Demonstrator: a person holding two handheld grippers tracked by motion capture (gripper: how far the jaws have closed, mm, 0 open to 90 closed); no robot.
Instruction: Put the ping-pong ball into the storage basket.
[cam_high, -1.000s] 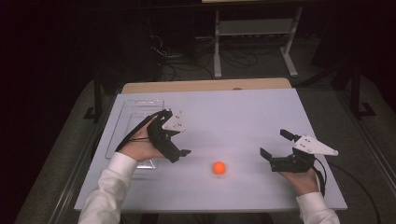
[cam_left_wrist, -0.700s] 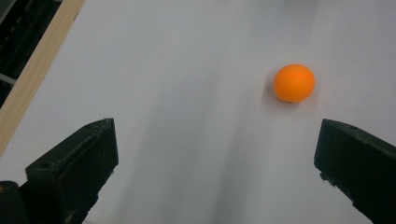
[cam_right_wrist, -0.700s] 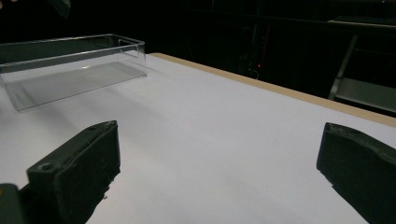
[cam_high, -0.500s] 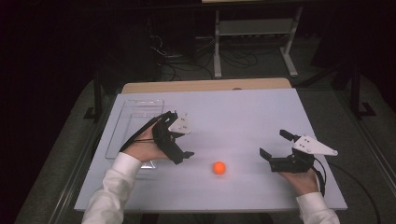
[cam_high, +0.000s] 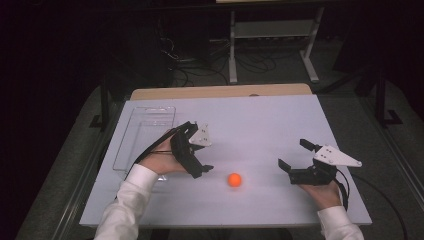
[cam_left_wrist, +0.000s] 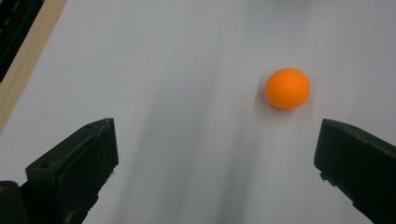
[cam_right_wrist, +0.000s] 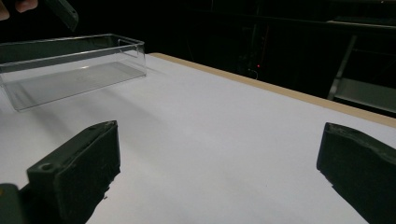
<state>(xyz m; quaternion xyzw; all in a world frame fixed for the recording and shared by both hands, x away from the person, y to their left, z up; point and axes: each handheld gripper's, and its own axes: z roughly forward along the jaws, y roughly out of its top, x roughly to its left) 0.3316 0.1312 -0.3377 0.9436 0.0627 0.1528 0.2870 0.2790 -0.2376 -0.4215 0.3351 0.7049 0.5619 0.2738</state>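
Orange and alone, the small ball (cam_high: 234, 180) is sitting near the middle of the white bench (cam_high: 260, 120), and the left claw (cam_high: 200, 150) is angling wide-jawed toward it, seemingly to grasp it, while the right claw (cam_high: 296, 159) is idling wide to its right.

White table (cam_high: 250, 120), wooden strip along far edge. Orange ball (cam_high: 234, 180) lies near the near edge, mid-width. Clear tray (cam_high: 150, 120) sits by the left edge.
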